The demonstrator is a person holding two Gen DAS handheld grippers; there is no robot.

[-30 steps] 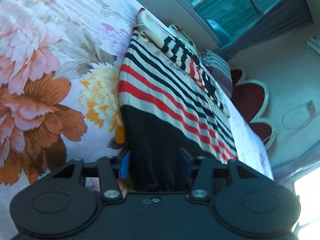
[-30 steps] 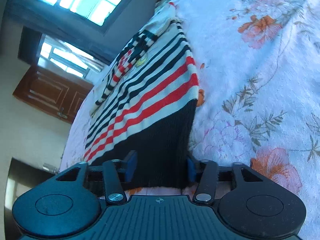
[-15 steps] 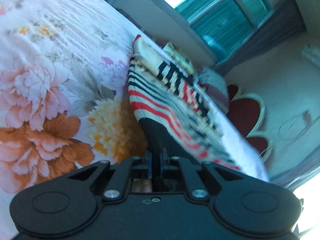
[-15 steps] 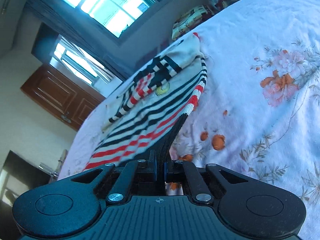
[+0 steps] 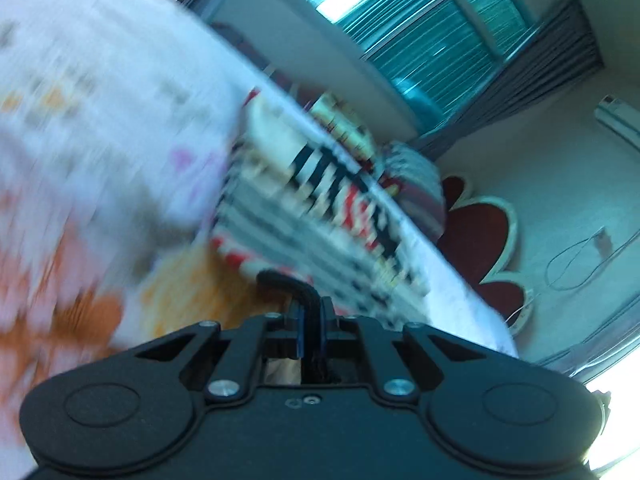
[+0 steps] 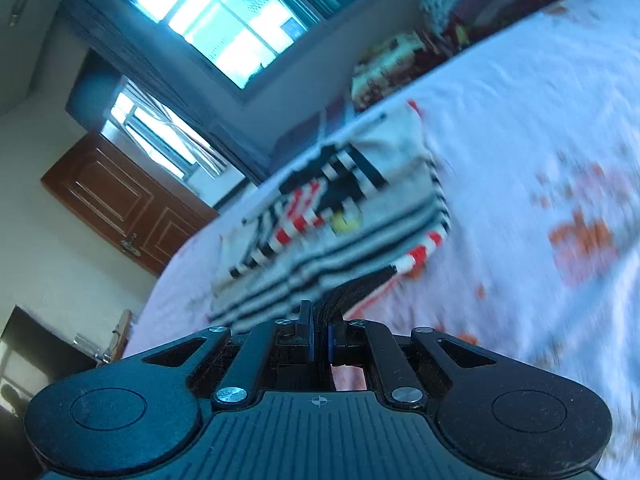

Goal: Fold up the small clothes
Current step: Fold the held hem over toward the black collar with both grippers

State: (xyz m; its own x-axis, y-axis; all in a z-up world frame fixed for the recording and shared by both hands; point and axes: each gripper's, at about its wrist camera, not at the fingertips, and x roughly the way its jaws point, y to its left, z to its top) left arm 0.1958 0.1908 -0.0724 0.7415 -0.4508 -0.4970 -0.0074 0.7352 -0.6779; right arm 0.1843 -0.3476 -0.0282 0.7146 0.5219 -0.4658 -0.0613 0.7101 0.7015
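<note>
Item 1, left hand-held gripper (image 5: pixel 311 330): jaws pinched together on the black hem of the striped sweater (image 5: pixel 304 216). A second ago the hem lay loose between wide-apart pads; the jaws have just been closing and the hem now stands raised off the bed (image 5: pixel 100 92).

Item 2, striped sweater: far end lies on the floral bed, near end lifted; picture blurred.

Item 3, right hand-held gripper (image 6: pixel 319 338): jaws clamped on the other hem corner, likewise closed from apart and lifted.

Item 4, room: open sheet to the outer side of each gripper; pillows (image 6: pixel 404 64) at the bed's far edge, beyond the sweater.
</note>
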